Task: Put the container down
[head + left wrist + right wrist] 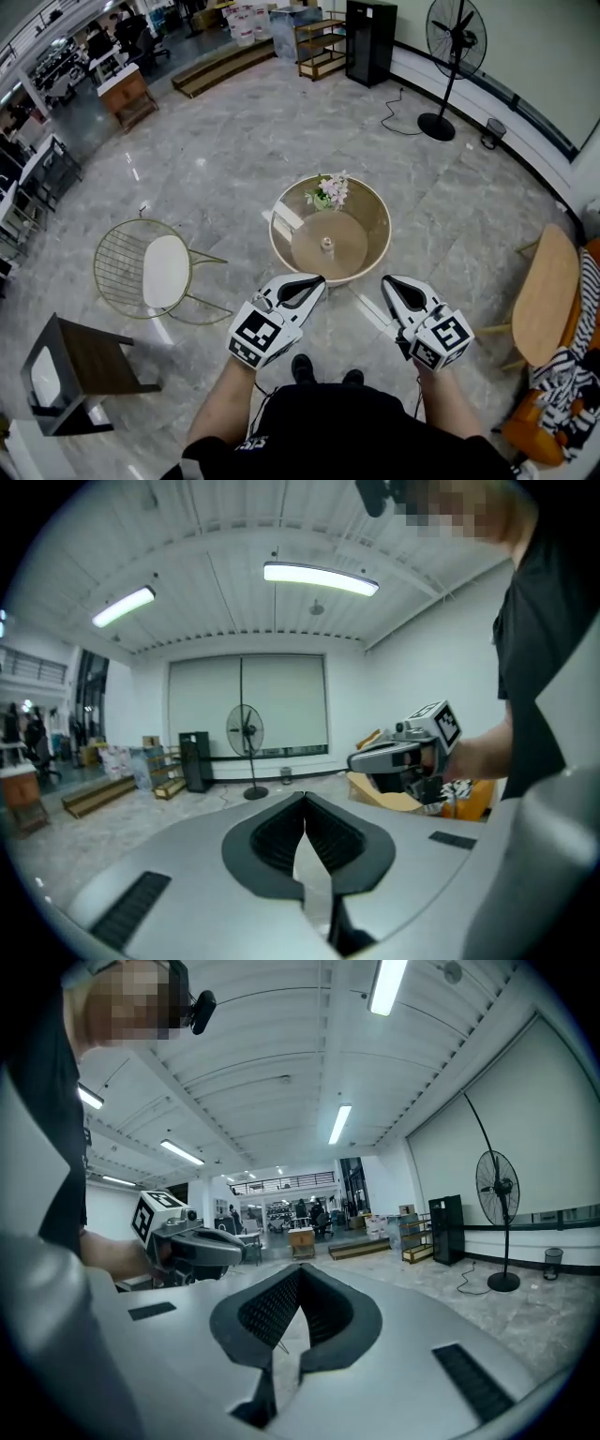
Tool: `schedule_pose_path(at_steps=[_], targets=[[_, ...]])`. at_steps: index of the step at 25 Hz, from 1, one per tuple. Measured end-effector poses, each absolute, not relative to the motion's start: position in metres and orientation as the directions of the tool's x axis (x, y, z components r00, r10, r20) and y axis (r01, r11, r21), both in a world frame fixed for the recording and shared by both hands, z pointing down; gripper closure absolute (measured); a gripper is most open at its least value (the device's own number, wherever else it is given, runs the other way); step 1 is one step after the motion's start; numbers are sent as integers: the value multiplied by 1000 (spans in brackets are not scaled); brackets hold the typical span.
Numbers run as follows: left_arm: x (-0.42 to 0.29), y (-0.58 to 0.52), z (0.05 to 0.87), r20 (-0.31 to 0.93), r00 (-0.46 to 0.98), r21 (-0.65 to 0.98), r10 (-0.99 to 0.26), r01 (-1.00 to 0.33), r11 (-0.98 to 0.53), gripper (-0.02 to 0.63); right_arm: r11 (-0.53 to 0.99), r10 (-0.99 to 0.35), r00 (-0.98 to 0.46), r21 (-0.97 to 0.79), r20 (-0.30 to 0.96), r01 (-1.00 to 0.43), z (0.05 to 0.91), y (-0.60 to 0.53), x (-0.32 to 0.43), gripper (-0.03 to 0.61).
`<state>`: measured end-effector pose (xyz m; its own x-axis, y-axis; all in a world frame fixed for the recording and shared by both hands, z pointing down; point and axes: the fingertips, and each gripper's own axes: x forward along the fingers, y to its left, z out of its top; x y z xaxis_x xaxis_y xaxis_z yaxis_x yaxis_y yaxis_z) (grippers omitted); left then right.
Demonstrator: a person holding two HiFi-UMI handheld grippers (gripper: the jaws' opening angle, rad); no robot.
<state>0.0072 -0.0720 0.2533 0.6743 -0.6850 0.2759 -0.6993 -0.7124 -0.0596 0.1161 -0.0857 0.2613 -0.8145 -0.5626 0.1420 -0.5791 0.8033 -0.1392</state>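
Grippers come first: the left gripper (317,279) is clenched with nothing in it, its dark ribbed pads meeting tip to tip in the left gripper view. The right gripper (386,278) is likewise closed on nothing, and only floor and room show past its pads in the right gripper view. Neither one carries the task's thing. The only candidate I can find is a small pale container (326,244) that appears to stand upright near the middle of the round table (378,211), well short of the bunch of flowers (328,190) at the far rim. It is too small in the head view to tell its shape or whether it has a lid. The relation that counts is that the container lies ahead of both grippers, past the near rim of the table. It sits between their two lines but closer to the left one, a little to the right of that gripper's tip. The right gripper would have to reach across toward the centre. Being upright, its long axis stands vertical, so closed jaws pointing nearly level would meet its side. By my reading the putting down is already done, and both hands hover free just beside the near edge of the table.
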Motion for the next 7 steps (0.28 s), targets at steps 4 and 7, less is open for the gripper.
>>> schedule_pose_path(at_steps=[4,7], targets=[[-13,-79,252,233,625,-39,-745,-760,-649,598,800,-565,-812,-143,145,-582,262,-84,110,566],[-35,-86,251,204,582,14,-787,-806,-592,600,801,-563,-813,-142,148,-581,261,-86,101,566]])
